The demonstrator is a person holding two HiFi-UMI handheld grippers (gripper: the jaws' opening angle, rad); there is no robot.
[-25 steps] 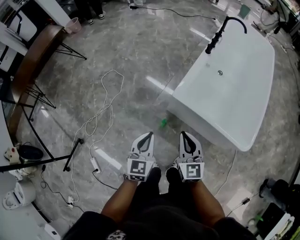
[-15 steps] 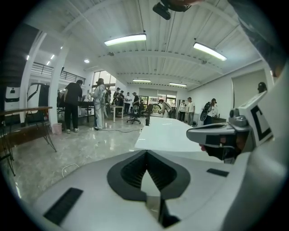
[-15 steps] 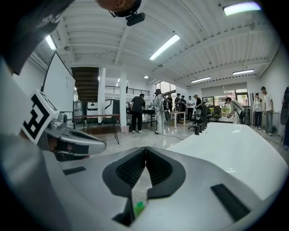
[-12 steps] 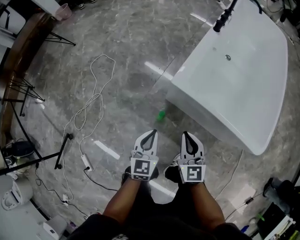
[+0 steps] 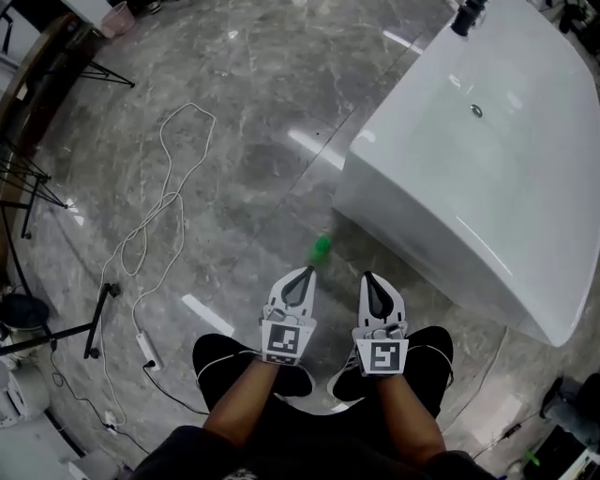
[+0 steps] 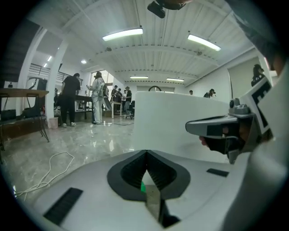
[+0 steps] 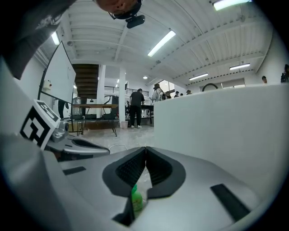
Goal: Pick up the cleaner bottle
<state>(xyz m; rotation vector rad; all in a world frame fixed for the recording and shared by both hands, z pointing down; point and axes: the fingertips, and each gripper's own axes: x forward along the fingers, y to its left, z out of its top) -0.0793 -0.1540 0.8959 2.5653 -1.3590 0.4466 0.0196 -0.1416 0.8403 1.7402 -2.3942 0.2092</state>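
Note:
A small green cleaner bottle [image 5: 322,247] stands on the grey marble floor by the near corner of the white bathtub [image 5: 469,159]. Through the gaps below the jaws it shows as a green patch [image 6: 143,187] in the left gripper view and as a green bottle [image 7: 136,199] in the right gripper view. My left gripper [image 5: 306,273] and right gripper [image 5: 367,277] are side by side just short of it, both shut and holding nothing. From the left gripper view the right gripper [image 6: 216,127] appears at the right.
A white cable [image 5: 169,202] loops over the floor at left, with a power strip [image 5: 146,349] and a black stand leg [image 5: 94,323] nearby. A pink bin [image 5: 116,18] stands far back left. People stand at tables [image 6: 72,99] in the distance.
Both grippers and the head have dropped towards the floor; the knees have bent into a crouch. The bottle and tub now look bigger and nearer the grippers.

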